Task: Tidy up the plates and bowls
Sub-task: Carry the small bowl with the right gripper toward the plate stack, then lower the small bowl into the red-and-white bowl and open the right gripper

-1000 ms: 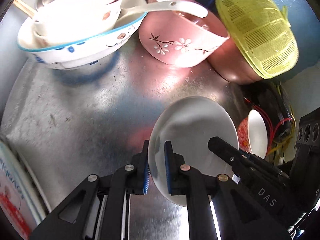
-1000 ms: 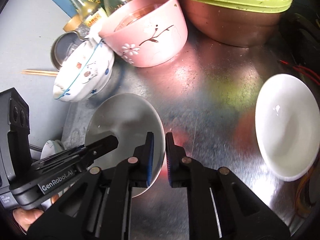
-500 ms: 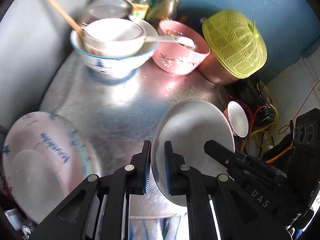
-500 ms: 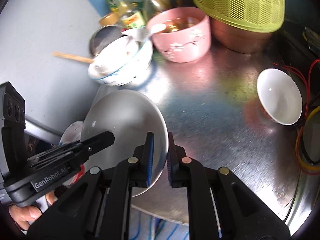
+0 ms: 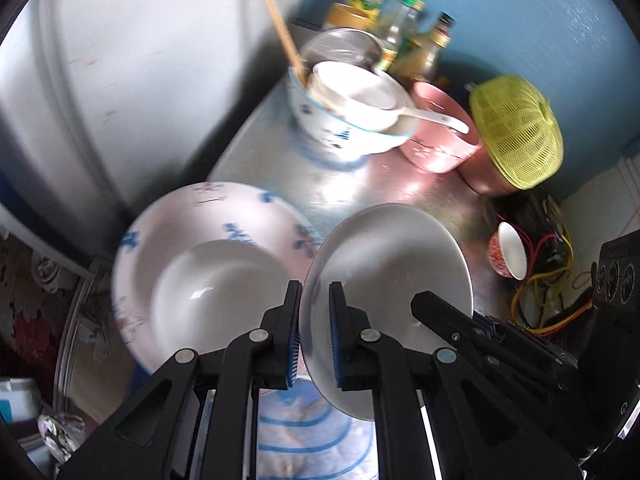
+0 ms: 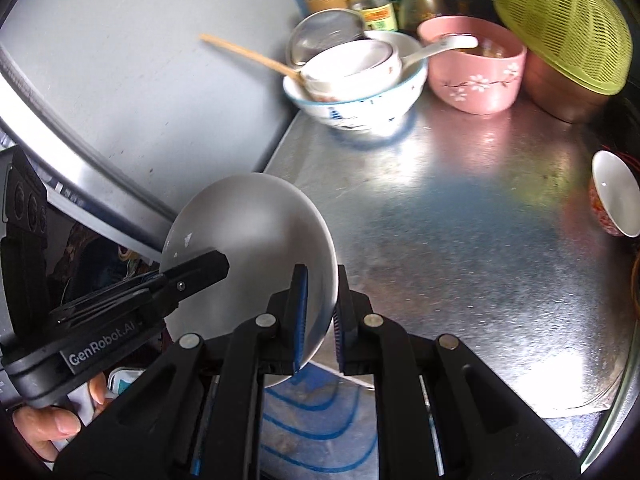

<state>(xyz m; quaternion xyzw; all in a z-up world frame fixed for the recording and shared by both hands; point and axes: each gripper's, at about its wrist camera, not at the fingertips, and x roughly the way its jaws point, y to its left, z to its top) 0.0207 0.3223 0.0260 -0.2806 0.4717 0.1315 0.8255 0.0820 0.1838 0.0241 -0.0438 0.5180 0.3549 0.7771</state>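
Note:
Both grippers hold one small white plate (image 5: 390, 264), lifted off the metal counter (image 6: 460, 216) at its front left edge. My left gripper (image 5: 314, 336) is shut on the plate's left rim. My right gripper (image 6: 320, 316) is shut on the plate's (image 6: 248, 232) right rim. A large white plate with blue print (image 5: 208, 264) lies below, left of the held plate. At the back stand a blue-rimmed bowl (image 6: 360, 100) with a white bowl (image 6: 352, 64), spoon and chopsticks in it, and a pink flowered bowl (image 6: 476, 76). A small red-and-white bowl (image 6: 614, 196) lies at the right.
A yellow-green mesh strainer (image 6: 564, 20) covers a copper bowl at the back right. Bottles (image 6: 376, 4) and a metal lid stand in the back corner against the blue wall. A grey panel (image 6: 140, 68) rises at the left. Wires (image 5: 548, 256) lie at the right edge. A blue-striped cloth (image 6: 316, 420) lies below.
Both grippers have lifted the small white plate up and back to the left, away from the bowls. The large blue-printed plate has come further into the left wrist view.

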